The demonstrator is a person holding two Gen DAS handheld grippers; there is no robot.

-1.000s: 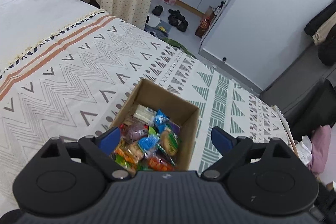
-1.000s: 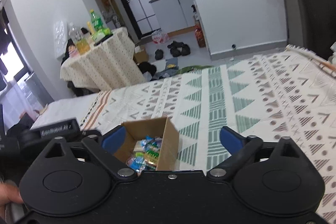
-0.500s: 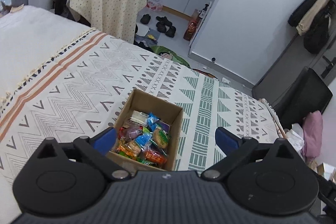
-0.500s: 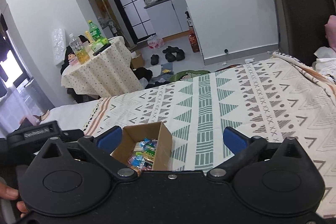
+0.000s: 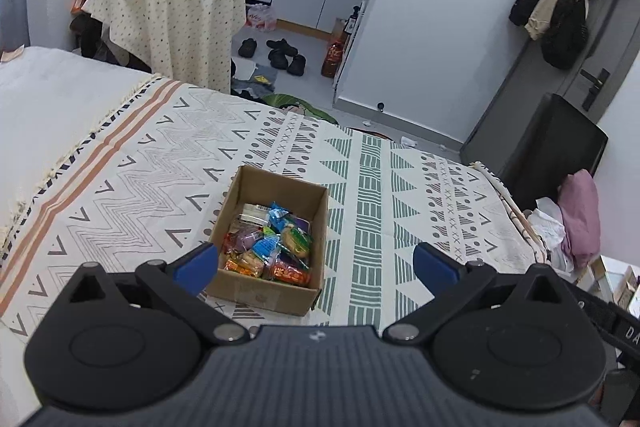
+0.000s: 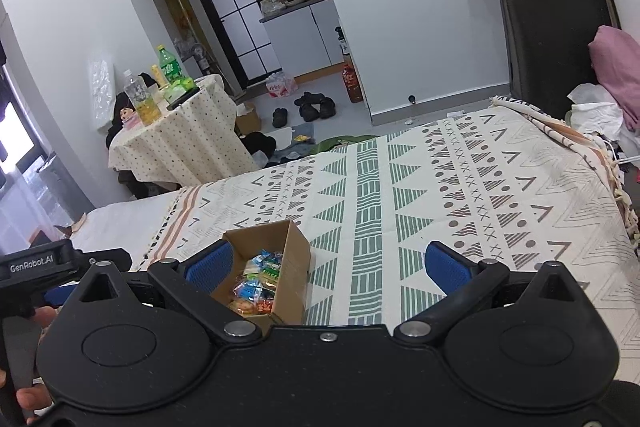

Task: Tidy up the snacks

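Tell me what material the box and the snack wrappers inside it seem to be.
The box looks like plain brown cardboard: matte, with thin raw edges on its walls. The snack wrappers seem to be glossy plastic film, judging by the bright print, highlights and crinkles; foil lining cannot be told.

Bed [image 5: 48, 115] carries a patterned blanket [image 5: 400, 195] with zigzag, chevron and green triangle bands, plus orange stripes and a fringed edge toward the plain white part. One open cardboard box [image 5: 276, 187] stands directly on the blanket, on the boundary between the grey chevron zone and the green bands. It holds wrapped snacks [image 5: 272, 247] in mixed colours, piled loosely. Right wrist view confirms the same box [image 6: 296, 259] on the blanket [image 6: 500, 187], with the snacks [image 6: 256, 287] inside. The blanket's far corner hangs over the bed edge.
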